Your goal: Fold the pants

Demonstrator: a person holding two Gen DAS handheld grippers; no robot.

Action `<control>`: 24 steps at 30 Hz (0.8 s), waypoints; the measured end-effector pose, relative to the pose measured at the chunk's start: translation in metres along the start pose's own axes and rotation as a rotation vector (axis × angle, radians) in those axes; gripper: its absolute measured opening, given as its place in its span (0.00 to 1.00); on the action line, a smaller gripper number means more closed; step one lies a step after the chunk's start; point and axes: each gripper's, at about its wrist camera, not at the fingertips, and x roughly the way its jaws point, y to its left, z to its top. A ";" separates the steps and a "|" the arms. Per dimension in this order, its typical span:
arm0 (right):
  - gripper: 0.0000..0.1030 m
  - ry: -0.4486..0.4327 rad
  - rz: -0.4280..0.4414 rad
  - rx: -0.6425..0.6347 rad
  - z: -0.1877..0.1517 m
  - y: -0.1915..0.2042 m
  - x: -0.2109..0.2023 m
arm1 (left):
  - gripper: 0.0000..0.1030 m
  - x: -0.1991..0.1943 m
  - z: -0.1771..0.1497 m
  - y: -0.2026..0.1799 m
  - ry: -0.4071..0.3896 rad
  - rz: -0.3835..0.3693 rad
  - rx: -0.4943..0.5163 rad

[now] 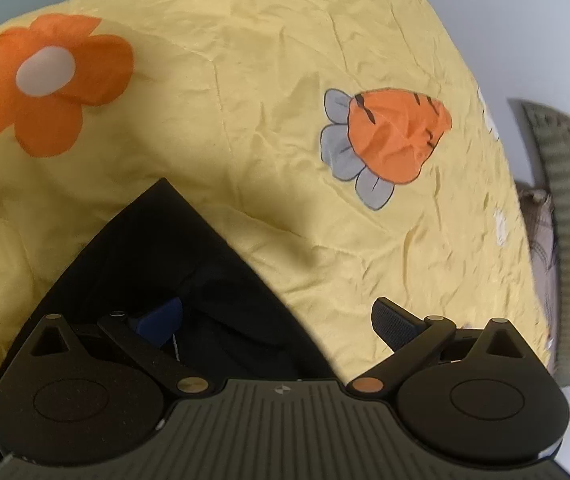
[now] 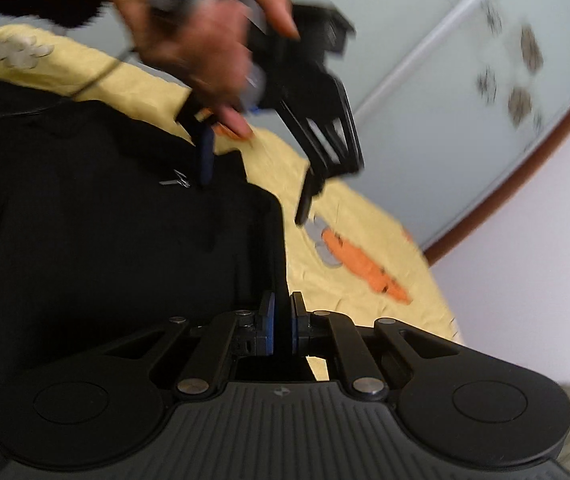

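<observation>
Black, limp pants (image 2: 105, 208) will sag, so grip hems: right tool (image 2: 283, 320) clamped on an edge, left tool (image 1: 277, 320) apart over a corner on the bed (image 1: 245, 80)

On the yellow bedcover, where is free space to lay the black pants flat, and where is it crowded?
Free: the bedcover between the orange flower print and the carrot print, beyond the pants. Also the strip from the carrot print to the bed edge. Crowded: at the pants' corner, where the open left gripper straddles the edge and the right gripper pinches the fabric.
</observation>
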 end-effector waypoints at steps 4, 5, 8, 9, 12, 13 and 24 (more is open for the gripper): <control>0.07 0.004 -0.032 0.003 0.002 0.005 -0.005 | 0.38 -0.005 -0.010 0.004 0.021 -0.062 0.018; 0.07 0.001 -0.041 0.011 0.002 0.006 -0.007 | 0.17 -0.005 -0.013 0.006 0.041 -0.077 0.017; 0.07 -0.007 -0.057 0.045 0.005 0.005 -0.012 | 0.08 -0.013 -0.026 0.019 0.040 -0.116 -0.016; 0.07 -0.008 -0.060 0.056 0.006 0.006 -0.015 | 0.07 -0.022 -0.033 0.023 0.016 -0.127 -0.019; 0.07 -0.010 -0.060 0.060 0.011 0.019 -0.029 | 0.07 -0.058 -0.066 0.023 -0.098 -0.124 0.079; 0.07 -0.012 -0.058 0.056 0.015 0.025 -0.034 | 0.07 -0.071 -0.082 0.023 -0.135 -0.115 0.120; 0.07 -0.045 0.040 0.010 0.031 0.114 -0.127 | 0.06 -0.115 -0.228 0.094 -0.205 -0.008 0.280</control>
